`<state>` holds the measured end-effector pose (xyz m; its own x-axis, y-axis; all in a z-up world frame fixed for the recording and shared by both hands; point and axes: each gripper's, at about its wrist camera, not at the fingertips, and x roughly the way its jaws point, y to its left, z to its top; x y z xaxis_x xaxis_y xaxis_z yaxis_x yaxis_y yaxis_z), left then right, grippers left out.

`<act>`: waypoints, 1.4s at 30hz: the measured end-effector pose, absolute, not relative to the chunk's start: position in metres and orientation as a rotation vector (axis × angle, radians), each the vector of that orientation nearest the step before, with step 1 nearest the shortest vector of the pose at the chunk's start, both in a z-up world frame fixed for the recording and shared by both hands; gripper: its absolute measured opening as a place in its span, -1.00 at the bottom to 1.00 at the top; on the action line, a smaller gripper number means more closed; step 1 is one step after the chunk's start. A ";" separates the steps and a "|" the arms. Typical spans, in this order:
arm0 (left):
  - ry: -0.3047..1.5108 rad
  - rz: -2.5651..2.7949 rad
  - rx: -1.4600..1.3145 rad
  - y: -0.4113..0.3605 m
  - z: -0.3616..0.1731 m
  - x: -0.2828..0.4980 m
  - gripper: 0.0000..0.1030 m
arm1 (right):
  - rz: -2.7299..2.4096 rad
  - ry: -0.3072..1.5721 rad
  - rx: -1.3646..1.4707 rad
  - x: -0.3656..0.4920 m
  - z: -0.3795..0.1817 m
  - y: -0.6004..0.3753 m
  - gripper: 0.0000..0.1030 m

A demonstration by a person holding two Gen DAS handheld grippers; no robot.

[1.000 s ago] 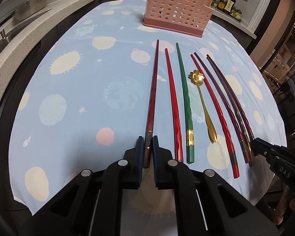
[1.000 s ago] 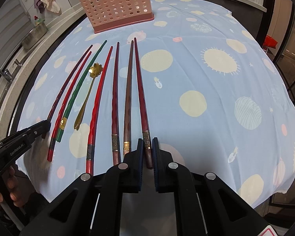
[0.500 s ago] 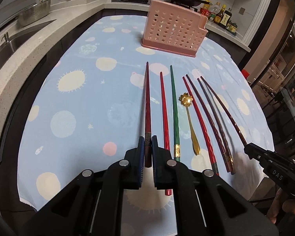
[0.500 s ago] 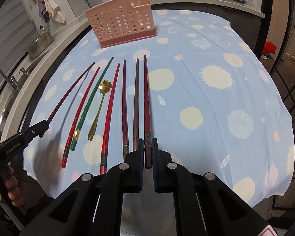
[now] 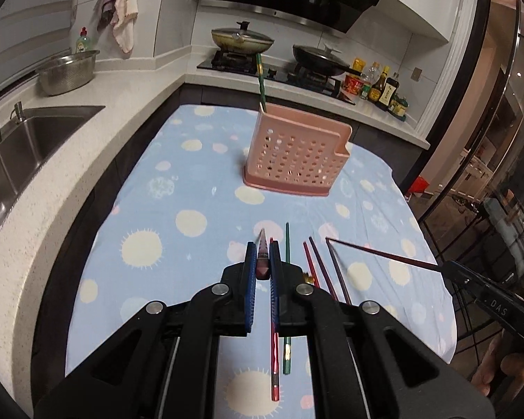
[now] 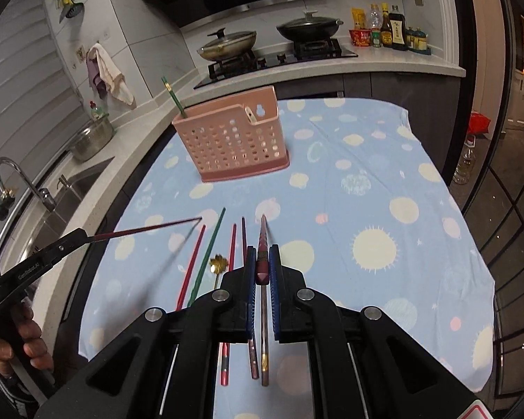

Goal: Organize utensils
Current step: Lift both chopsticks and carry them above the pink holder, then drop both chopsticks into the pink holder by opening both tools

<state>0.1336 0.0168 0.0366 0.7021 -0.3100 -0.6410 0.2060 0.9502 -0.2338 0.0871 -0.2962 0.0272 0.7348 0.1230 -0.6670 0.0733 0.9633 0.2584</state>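
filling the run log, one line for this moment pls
left gripper: shut on dark red chopstick | right gripper: shut on maroon chopstick | both lifted | pink holder: one green chopstick

A tiled kitchen wall (image 5: 178, 10) backs a pale counter (image 5: 97, 104) with steel sink (image 5: 35, 132).

Perforated matt pink plastic holder (image 5: 295, 155); soft printed cloth (image 5: 192, 188) over the desk; shiny steel bowl (image 5: 68, 71), upper left; glossy lacquered chopsticks (image 6: 195, 265).

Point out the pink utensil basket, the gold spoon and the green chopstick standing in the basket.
pink basket (image 5: 293, 160), left wrist view, perforated front wall
gold spoon (image 6: 218, 263), right wrist view, flower-shaped bowl
green chopstick (image 6: 174, 97), right wrist view, shaft above the rim
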 end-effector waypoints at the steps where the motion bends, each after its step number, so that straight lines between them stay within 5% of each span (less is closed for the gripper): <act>1: 0.726 -0.287 -0.152 0.017 0.042 0.138 -0.87 | 0.028 0.732 0.281 0.092 0.034 -0.299 -0.86; 30: 0.354 -0.347 -0.128 -0.022 0.216 0.280 -0.87 | 0.109 0.352 0.293 0.248 0.190 -0.313 -0.86; 42: 0.446 -0.316 -0.126 -0.033 0.174 0.347 -0.87 | 0.096 0.472 0.325 0.326 0.147 -0.309 -0.86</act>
<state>0.3474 -0.0330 0.1741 0.8546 -0.3268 -0.4035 0.2719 0.9437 -0.1884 0.3263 -0.3095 0.1469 0.8871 0.1657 -0.4309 -0.0163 0.9440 0.3294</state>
